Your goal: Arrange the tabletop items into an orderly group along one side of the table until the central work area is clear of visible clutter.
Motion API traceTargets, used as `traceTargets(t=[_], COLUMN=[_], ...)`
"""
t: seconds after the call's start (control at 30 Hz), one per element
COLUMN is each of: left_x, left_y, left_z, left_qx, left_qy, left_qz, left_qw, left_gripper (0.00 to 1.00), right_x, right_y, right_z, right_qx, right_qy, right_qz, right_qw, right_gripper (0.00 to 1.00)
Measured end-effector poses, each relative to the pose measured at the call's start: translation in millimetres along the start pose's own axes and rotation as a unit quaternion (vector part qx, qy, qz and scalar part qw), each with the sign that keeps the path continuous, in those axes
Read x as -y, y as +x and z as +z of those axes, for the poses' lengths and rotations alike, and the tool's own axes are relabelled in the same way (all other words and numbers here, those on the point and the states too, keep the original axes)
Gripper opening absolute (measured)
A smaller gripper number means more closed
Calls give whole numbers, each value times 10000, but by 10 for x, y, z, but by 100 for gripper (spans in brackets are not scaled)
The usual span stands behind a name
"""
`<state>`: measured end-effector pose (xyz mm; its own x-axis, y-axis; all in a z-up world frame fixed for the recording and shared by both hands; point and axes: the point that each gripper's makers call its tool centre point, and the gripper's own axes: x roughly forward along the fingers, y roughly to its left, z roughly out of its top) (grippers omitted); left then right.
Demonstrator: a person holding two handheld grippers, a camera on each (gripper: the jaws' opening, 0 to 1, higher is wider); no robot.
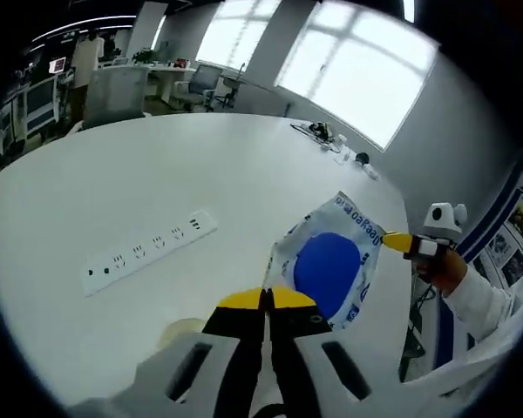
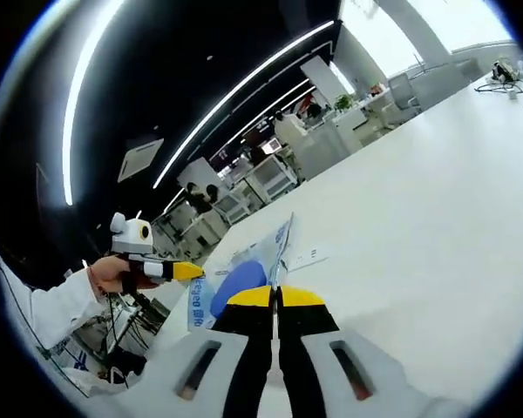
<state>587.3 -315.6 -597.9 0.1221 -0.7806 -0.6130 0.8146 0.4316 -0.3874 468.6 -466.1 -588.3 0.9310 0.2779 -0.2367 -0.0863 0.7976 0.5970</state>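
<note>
I have both tongs, left (image 1: 265, 299) and right (image 2: 275, 297), clenched on opposite edges of the plastic bag (image 1: 329, 266), lifted above the counter (image 1: 157, 174); a power strip (image 1: 148, 251) lies nearby.

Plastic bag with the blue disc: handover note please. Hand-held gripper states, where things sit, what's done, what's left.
Left hand-held gripper: jaws shut on one edge of the plastic bag.
Right hand-held gripper: jaws shut on the opposite edge of the same bag, so both hold it stretched above the white table.
Power strip lies flat near the table's middle, untouched.
Small clutter with cables sits at the far edge under the window.
Done: bag picked up.
Left: set the bag down along one side, then likely move the power strip there too.
</note>
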Motion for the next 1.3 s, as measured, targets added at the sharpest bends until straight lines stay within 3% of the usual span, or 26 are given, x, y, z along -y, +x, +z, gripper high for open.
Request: traceTargets(t=[0.7, 1.3], left_x=[-285, -515], left_y=[371, 628], left_z=[-49, -143], left_qx=[-458, -868], left_qy=[138, 286], left_qz=[-23, -7], left_qw=[9989, 9958], left_gripper=[0, 0], right_x=[322, 489], right_y=[292, 431], right_z=[-38, -217], right_qx=[-95, -250], right_qy=[164, 278], right_qz=[-112, -238], right_qw=[9998, 9990], right_gripper=[0, 0])
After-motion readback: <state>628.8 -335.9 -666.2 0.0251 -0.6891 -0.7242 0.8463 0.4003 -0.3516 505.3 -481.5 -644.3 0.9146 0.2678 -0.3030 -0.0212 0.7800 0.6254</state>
